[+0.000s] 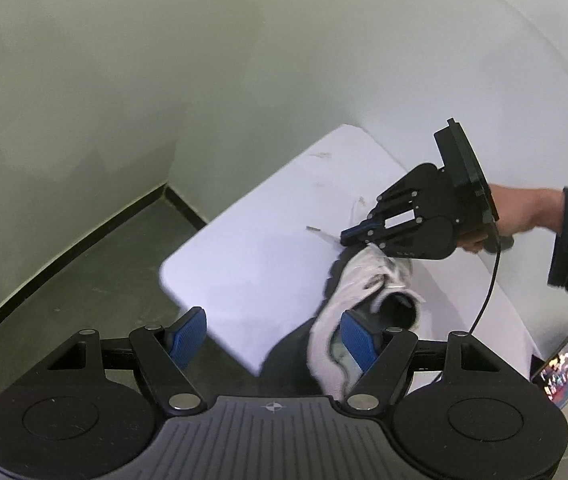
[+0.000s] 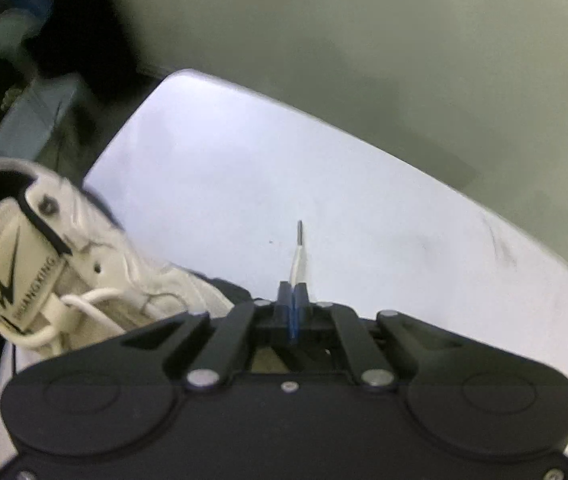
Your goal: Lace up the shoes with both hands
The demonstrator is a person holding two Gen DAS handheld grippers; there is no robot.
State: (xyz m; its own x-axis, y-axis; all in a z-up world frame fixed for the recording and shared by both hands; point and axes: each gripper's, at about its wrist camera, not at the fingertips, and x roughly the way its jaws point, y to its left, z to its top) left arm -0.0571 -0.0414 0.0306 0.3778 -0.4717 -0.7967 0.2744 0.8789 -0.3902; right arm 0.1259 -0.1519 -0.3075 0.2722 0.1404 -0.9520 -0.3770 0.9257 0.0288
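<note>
Nearest in the left wrist view, the left gripper (image 1: pixel 273 336) stands wide, blue ribbed pads empty; its right pad overlaps the worn white mesh trainer (image 1: pixel 364 304), whether touching cannot be told. The trainer lies at about five o'clock on the white rounded tabletop (image 1: pixel 251 248), its collar towards the viewer. At two o'clock, the right gripper (image 2: pixel 294 300) is clamped on the thin white shoelace (image 2: pixel 298 266), whose dark aglet juts forward. Judgement: the lace is light, limp and slippery, best pinched just behind the stiff tip. The right hand (image 1: pixel 524 216) holds its gripper angled steeply downward.
</note>
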